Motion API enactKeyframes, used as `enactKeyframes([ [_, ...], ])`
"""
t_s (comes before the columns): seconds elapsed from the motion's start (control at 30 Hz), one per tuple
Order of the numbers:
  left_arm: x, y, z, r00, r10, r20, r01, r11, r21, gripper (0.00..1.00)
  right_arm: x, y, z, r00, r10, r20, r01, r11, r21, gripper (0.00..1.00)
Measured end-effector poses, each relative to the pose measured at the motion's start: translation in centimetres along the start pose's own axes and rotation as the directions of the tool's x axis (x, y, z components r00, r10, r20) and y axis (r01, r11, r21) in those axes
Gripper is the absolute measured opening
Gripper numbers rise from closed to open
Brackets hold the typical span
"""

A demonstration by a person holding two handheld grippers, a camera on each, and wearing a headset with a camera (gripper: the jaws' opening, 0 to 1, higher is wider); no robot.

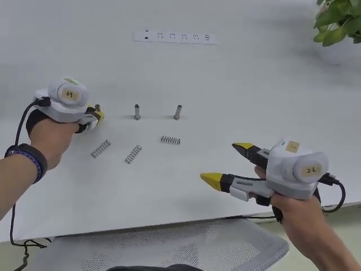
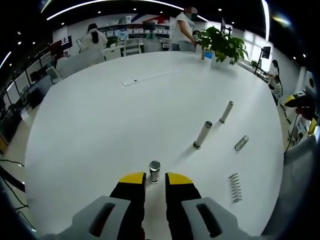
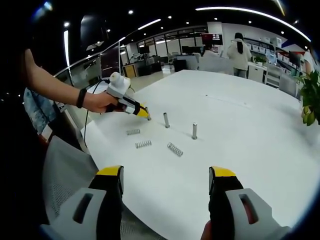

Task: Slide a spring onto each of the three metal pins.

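left gripper (image 2: pixel 155 179): jaws drawn narrow, yellow tips either side of the first pin (image 2: pixel 154 170); I cannot tell whether they touch it. In the head view this gripper (image 1: pixel 96 114) sits at the left of the table, held by a hand with a dark wristband.
right gripper (image 3: pixel 166 173): jaws spread wide, nothing between them. In the head view it (image 1: pixel 227 162) hovers over the near edge of the table, well apart from the pins.
first pin: upright, at the left end of the row.
middle pin (image 1: pixel 137 112): upright, bare, no spring on it.
right pin (image 1: pixel 177 112): upright, bare.
left spring (image 1: pixel 101 148): lying flat, nearer the person than the pins.
middle spring (image 1: pixel 133 154): lying flat, just beside the left one.
right spring (image 1: pixel 170 140): lying flat, below the right pin.
table (image 1: pixel 237 90): white.
power strip (image 1: pixel 175 37): white, at the far side.
plant (image 1: pixel 338 20): green leaves, far right corner.
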State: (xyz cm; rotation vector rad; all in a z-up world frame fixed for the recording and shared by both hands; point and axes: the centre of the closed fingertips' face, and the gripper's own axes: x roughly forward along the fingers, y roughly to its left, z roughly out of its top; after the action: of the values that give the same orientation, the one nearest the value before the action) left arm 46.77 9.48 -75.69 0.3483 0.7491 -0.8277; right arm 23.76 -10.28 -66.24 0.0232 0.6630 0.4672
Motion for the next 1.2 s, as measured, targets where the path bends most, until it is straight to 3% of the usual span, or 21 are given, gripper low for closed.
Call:
enactKeyframes([
  [0.43,-0.6,0.3,-0.9,0.9999,-0.011,-0.011,0.010,1.000,-0.024,0.15,0.1,0.0,0.0,1.0000,0.002,0.000,-0.002,1.000,-0.001,0.69],
  [0.83,-2.2,0.6,-2.4,1.0000,-0.001,-0.009,0.001,0.998,-0.068,0.19,0.3,0.2,-0.1,1.0000,0.008,0.002,-0.008,1.000,-0.006,0.69],
  [1.2,-4.2,-0.4,-3.6,1.0000,-0.002,0.008,0.003,0.996,-0.085,0.22,0.5,0.5,0.2,0.9998,0.017,0.006,-0.017,1.000,-0.012,0.69],
])
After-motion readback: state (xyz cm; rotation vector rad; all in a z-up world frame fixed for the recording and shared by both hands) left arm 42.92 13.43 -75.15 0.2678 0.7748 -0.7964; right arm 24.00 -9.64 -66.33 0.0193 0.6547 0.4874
